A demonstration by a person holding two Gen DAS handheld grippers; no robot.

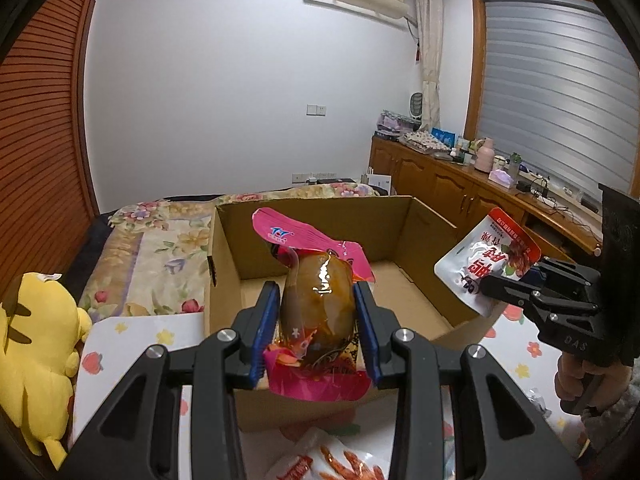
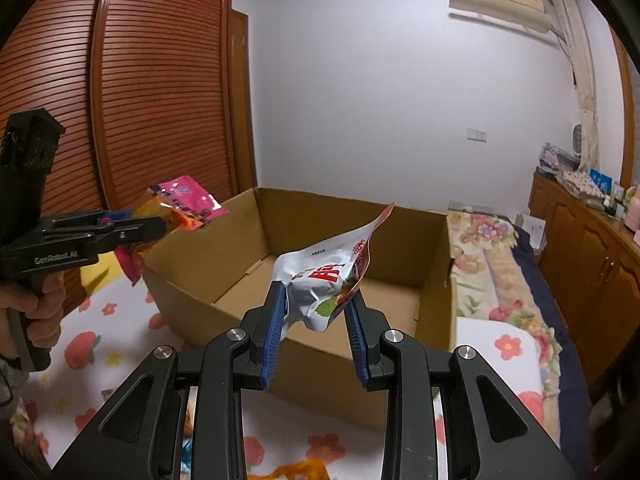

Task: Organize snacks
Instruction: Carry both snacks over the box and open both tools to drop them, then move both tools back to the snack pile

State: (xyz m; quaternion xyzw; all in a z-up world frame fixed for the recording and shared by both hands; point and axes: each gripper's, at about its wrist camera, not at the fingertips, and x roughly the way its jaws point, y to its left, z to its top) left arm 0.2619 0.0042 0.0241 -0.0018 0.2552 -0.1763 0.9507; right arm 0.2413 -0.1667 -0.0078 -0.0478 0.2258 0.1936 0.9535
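While the cardboard box [image 2: 320,248] sitting on the bed [image 1: 152,248] shows only bare floor inside in both views, you have not yet put a single snack into it, so I judge the sorting as barely begun. Both packets are up in the air above it, ready to drop.

Your left tool [image 1: 316,292] is closed partway onto the pink packet [image 1: 316,280], its blue pads pressing the bulging clear middle, and the packet hangs over the near wall of the box. Your right tool [image 2: 318,300] is pinched on the crumpled lower end of the white packet [image 2: 332,276], which sits over the near edge of the box on the other side.

More is left: the left view shows another packet with orange print [image 1: 340,464] lying on the flowered cloth at the near edge of the bed, below the tool. The right view shows only a scrap of orange there.

Only the left view catches the yellow plush toy [image 1: 36,352] at the left edge of the bed. Only the right view shows the far right corner of the box floor, also bare.
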